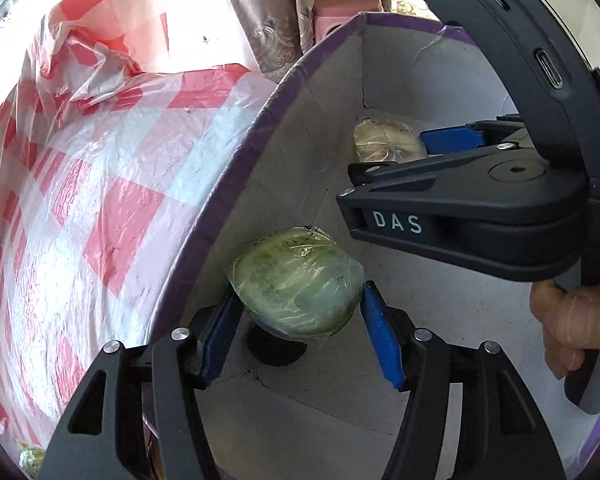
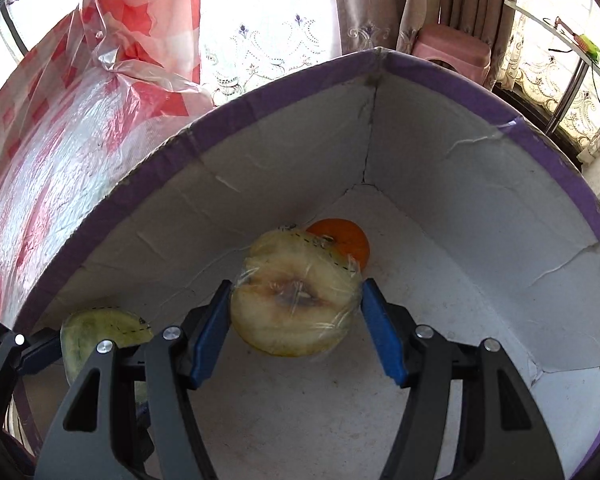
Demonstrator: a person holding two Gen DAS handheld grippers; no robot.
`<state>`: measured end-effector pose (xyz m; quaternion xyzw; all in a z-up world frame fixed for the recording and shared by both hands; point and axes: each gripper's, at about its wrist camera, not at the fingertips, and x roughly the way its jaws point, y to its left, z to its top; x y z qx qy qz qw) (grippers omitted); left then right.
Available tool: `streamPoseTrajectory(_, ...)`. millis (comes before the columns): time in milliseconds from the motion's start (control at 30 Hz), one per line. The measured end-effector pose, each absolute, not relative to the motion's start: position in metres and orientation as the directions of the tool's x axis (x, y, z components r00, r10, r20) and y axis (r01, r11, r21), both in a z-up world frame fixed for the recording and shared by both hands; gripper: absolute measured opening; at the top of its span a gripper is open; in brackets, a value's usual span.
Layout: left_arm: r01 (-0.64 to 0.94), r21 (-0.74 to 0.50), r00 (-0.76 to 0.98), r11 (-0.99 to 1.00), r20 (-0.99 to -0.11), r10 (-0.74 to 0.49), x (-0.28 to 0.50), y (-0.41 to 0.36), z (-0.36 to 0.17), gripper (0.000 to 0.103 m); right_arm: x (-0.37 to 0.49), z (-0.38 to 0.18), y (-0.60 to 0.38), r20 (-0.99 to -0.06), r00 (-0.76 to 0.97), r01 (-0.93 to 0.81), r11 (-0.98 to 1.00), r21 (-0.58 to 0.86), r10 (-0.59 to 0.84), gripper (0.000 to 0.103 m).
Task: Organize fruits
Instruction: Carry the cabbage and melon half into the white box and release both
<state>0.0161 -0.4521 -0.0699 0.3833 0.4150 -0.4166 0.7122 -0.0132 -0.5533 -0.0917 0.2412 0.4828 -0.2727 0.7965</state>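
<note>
My left gripper [image 1: 298, 308] is shut on a green fruit half wrapped in plastic film [image 1: 296, 280], held inside a white box with a purple rim [image 1: 236, 184]. My right gripper [image 2: 296, 300] is shut on a yellowish wrapped fruit half [image 2: 294, 300] with a brown core, held above the box floor [image 2: 300, 400]. The right gripper also shows in the left wrist view [image 1: 404, 160], with the yellow fruit [image 1: 384, 142] at its tip. The green fruit shows at the lower left of the right wrist view [image 2: 100, 332]. An orange fruit [image 2: 346, 240] lies in the far corner of the box.
A table with a red and white checked plastic cover [image 1: 80, 220] lies left of the box. A crumpled checked plastic bag [image 2: 140, 20] stands behind it. A pink stool [image 2: 452, 48] and curtains [image 2: 372, 4] are beyond the box. A wrapped greenish item [image 1: 30, 458] sits at the lower left.
</note>
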Motion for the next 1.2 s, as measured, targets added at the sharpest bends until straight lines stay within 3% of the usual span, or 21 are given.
streamPoseTrajectory(233, 0.908, 0.294, 0.368, 0.299, -0.901, -0.23, 0.001, -0.457, -0.083, 0.06, -0.015, -0.096, -0.551, -0.911, 0.359, 0.673, 0.732, 0.103, -0.202, 0.067)
streamPoseTrajectory(600, 0.908, 0.274, 0.364, 0.317, -0.891, -0.272, -0.004, -0.454, -0.076, 0.072, -0.024, -0.086, -0.552, -0.899, 0.392, 0.688, 0.711, 0.145, -0.195, 0.092)
streamPoseTrajectory(1000, 0.893, 0.243, 0.394, 0.378, -0.827, -0.401, 0.005, -0.422, -0.03, 0.084, -0.058, -0.029, -0.55, -0.803, 0.544, 0.706, 0.65, 0.28, -0.244, 0.093)
streamPoseTrajectory(1200, 0.87, 0.189, 0.417, 0.456, -0.776, -0.474, 0.003, -0.391, -0.005, 0.087, -0.077, 0.003, -0.527, -0.733, 0.597, 0.68, 0.691, 0.247, -0.325, 0.093)
